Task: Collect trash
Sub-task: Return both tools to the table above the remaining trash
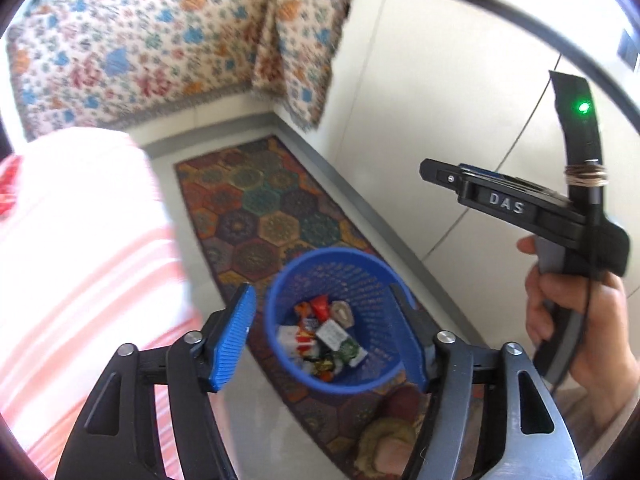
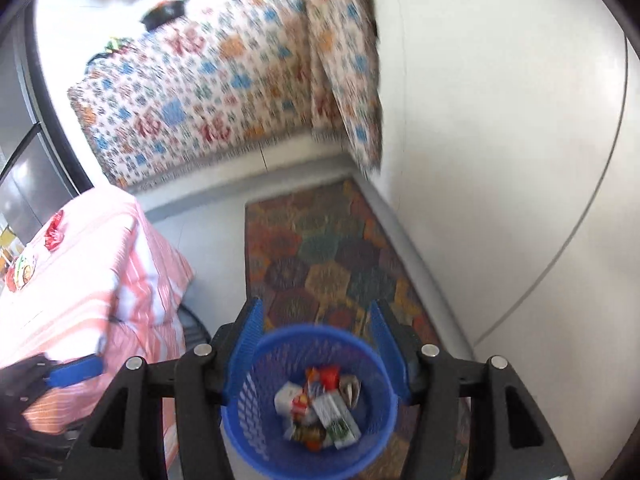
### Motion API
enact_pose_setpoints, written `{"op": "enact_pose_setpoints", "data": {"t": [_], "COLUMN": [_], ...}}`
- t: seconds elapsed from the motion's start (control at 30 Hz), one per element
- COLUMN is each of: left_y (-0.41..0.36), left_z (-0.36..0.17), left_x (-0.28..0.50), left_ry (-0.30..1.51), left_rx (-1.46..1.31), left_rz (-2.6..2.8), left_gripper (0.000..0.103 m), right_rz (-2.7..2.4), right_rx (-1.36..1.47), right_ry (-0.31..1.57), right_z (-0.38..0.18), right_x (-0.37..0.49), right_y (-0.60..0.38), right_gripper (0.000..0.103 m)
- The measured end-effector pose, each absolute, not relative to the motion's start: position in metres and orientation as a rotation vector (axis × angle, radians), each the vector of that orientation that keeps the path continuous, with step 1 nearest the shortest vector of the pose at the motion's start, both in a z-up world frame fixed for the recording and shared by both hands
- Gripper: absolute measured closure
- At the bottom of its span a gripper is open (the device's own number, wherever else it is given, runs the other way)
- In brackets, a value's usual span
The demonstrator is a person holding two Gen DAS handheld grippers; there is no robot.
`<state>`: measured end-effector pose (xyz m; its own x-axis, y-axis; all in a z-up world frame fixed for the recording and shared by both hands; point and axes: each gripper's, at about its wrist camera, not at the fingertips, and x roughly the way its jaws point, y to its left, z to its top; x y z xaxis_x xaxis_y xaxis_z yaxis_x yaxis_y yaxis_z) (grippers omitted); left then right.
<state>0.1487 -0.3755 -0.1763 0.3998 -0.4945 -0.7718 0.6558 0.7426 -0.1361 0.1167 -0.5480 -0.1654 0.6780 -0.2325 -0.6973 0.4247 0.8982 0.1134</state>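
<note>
A blue mesh bin [image 1: 360, 280] stands on the patterned rug and holds several wrappers and small cartons [image 1: 324, 336]. My left gripper [image 1: 324, 320] is open and empty above it, jaws wide apart. The bin [image 2: 260, 412] also shows in the right wrist view with the trash [image 2: 320, 408] inside. My right gripper [image 2: 316, 344] is open and empty above the bin. The right gripper's body shows in the left wrist view [image 1: 516, 204], held in a hand. A red wrapper [image 2: 54, 232] and another wrapper [image 2: 20, 272] lie on the striped table.
A table with a pink striped cloth [image 2: 88, 280] stands at the left. A hexagon-patterned rug [image 1: 256, 208] runs along the white wall [image 1: 440, 80]. A floral cloth [image 1: 140, 40] hangs behind. The left gripper's blue pad [image 2: 76, 370] shows at lower left.
</note>
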Motion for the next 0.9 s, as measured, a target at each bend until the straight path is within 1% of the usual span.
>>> {"op": "enact_pose_setpoints", "data": {"t": [0.07, 0.17, 0.3, 0.43, 0.63, 0.7, 0.87, 0.9], "left_y": [-0.348, -0.303, -0.239, -0.176, -0.107, -0.093, -0.059, -0.050], "left_z": [-0.166, -0.163, -0.175, -0.192, -0.204, -0.204, -0.207, -0.207], "left_x": [0.147, 0.149, 0.164, 0.187, 0.210, 0.217, 0.230, 0.234], "left_ry": [0.878, 0.875, 0.902, 0.935, 0.957, 0.957, 0.964, 0.967], "left_rx": [0.202, 0.196, 0.196, 0.168, 0.135, 0.127, 0.126, 0.116], "left_rz": [-0.685, -0.590, -0.419, -0.249, -0.122, -0.103, -0.074, -0.070], "left_gripper": [0.029, 0.025, 0.024, 0.024, 0.024, 0.021, 0.003, 0.002], "right_rz": [-0.349, -0.291, -0.175, -0.039, 0.158, 0.189, 0.228, 0.232], "right_rx": [0.238, 0.204, 0.162, 0.090, -0.014, -0.051, -0.117, -0.118], "right_ry": [0.699, 0.674, 0.674, 0.707, 0.784, 0.807, 0.847, 0.854], "right_z": [-0.152, -0.139, -0.128, -0.132, -0.154, -0.162, -0.181, -0.183], "right_x": [0.121, 0.132, 0.158, 0.188, 0.221, 0.226, 0.243, 0.247], "right_y": [-0.532, -0.505, -0.451, -0.382, -0.281, -0.254, -0.202, -0.196], "right_gripper": [0.046, 0.046, 0.046, 0.046, 0.046, 0.046, 0.046, 0.046]}}
